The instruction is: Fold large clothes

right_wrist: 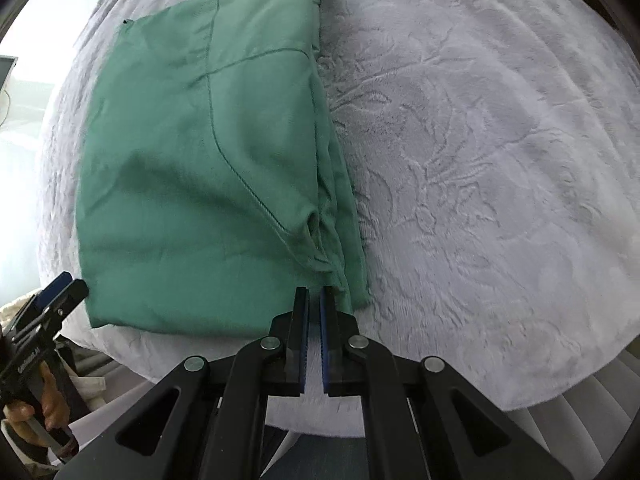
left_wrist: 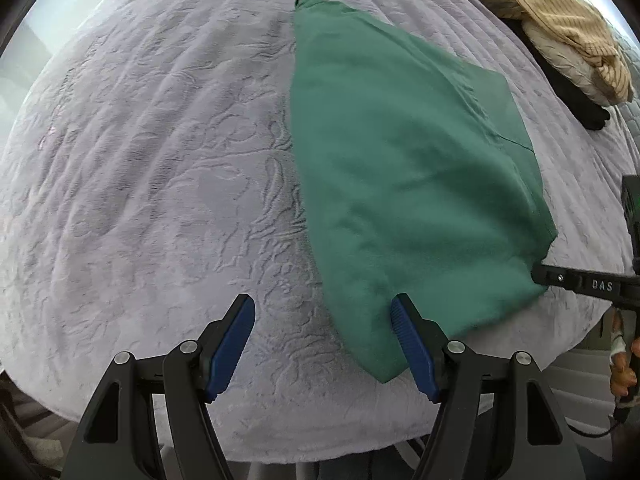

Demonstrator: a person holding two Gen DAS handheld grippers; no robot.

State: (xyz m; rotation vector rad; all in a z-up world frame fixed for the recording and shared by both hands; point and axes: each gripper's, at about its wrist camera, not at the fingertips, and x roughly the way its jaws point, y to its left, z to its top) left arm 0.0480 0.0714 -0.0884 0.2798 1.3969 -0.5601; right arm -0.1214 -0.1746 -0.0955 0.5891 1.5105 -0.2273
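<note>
The green soft-fabric garment (right_wrist: 208, 168), folded lengthwise, lies on the pale embossed bed cover (left_wrist: 140, 160). Left gripper (left_wrist: 322, 344) gapes wide, empty; right gripper (right_wrist: 314, 300) looks nearly closed, probably pinching nothing. Next: grab near corners, fold across.

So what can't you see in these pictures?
- Left wrist view: the near corner of the folded green fabric garment hides behind the left gripper, whose jaws stand open.
- Right wrist view: whether the right gripper, jaws nearly together, pinches cloth is unclear.
- The crumpled tan striped clothes pile is too small and warped at the edge to identify.
</note>
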